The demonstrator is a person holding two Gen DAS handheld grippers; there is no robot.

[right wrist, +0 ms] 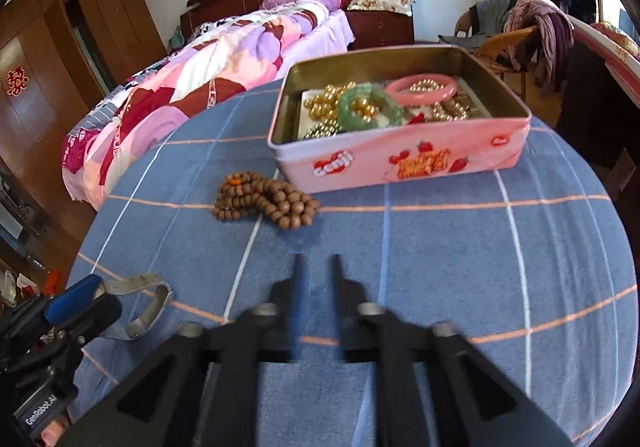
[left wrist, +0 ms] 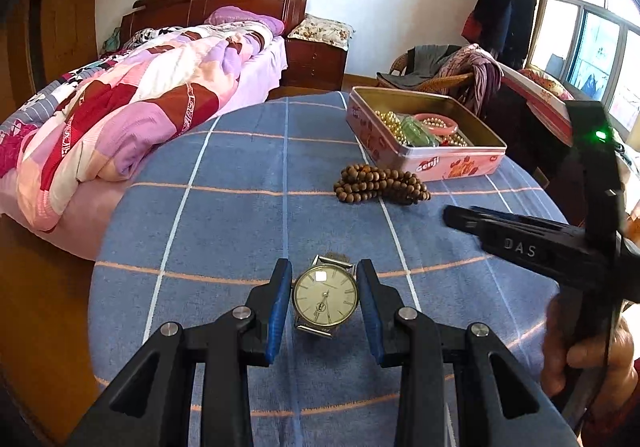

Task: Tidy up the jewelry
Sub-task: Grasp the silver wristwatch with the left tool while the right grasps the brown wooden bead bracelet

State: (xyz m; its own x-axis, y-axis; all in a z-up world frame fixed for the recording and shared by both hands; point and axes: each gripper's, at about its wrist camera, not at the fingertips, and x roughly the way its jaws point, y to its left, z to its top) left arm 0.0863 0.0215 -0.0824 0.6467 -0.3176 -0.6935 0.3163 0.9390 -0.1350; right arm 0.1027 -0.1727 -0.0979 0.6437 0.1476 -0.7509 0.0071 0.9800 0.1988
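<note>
A wristwatch (left wrist: pixel 325 296) with a cream dial lies on the blue checked cloth, between the fingers of my left gripper (left wrist: pixel 325 271), which is open around it without touching. Its metal strap (right wrist: pixel 150 305) shows in the right wrist view beside the left gripper (right wrist: pixel 82 297). A string of brown wooden beads (left wrist: pixel 380 184) (right wrist: pixel 266 201) lies in front of a pink tin (left wrist: pixel 436 163) (right wrist: pixel 400 163) holding gold beads, a green bangle (right wrist: pixel 370 107) and a pink bangle (right wrist: pixel 422 87). My right gripper (right wrist: pixel 318 263) is empty, its jaws a small gap apart, above bare cloth; it shows at the right in the left view (left wrist: pixel 450 216).
The round table (left wrist: pixel 224 207) has its edge close on the left. A bed with a pink quilt (left wrist: pixel 132 103) stands beyond it to the left. A wicker chair with clothes (left wrist: pixel 452 71) and a dark cabinet stand behind the tin at the right.
</note>
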